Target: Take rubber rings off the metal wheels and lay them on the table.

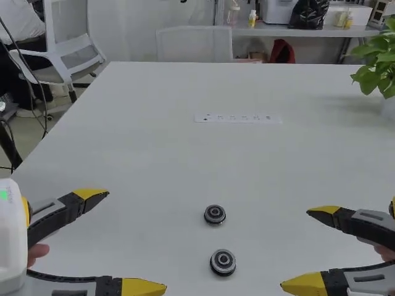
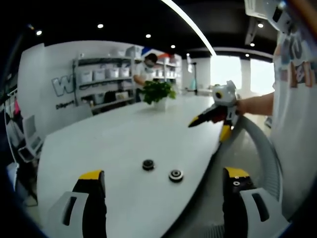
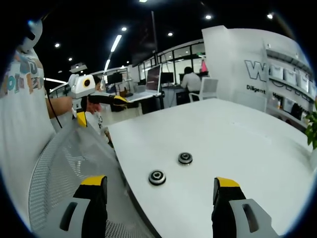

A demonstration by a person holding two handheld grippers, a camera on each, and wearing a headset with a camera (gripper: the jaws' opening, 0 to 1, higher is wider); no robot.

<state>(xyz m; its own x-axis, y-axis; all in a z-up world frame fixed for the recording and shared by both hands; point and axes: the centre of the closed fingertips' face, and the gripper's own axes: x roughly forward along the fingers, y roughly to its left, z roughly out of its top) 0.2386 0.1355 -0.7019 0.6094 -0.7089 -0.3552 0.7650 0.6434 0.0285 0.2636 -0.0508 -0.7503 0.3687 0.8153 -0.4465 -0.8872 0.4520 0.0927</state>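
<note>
Lying flat on the white surface (image 1: pixel 185 135), axles up: two small round metal wheels with black rubber rings on their rims, far wheel (image 1: pixel 215 214) and near wheel (image 1: pixel 223 261), close together but apart, on a line running away from the person. Flanked by the yellow-tipped left gripper (image 1: pixel 133 240) and right gripper (image 1: pixel 295 248), both above the surface, jaws spread wide, holding nothing. Roughly midway between the two, so neither clearly nearer. No long axis to line up with, being round. Probably best pinned by one gripper and peeled by the other.
</note>
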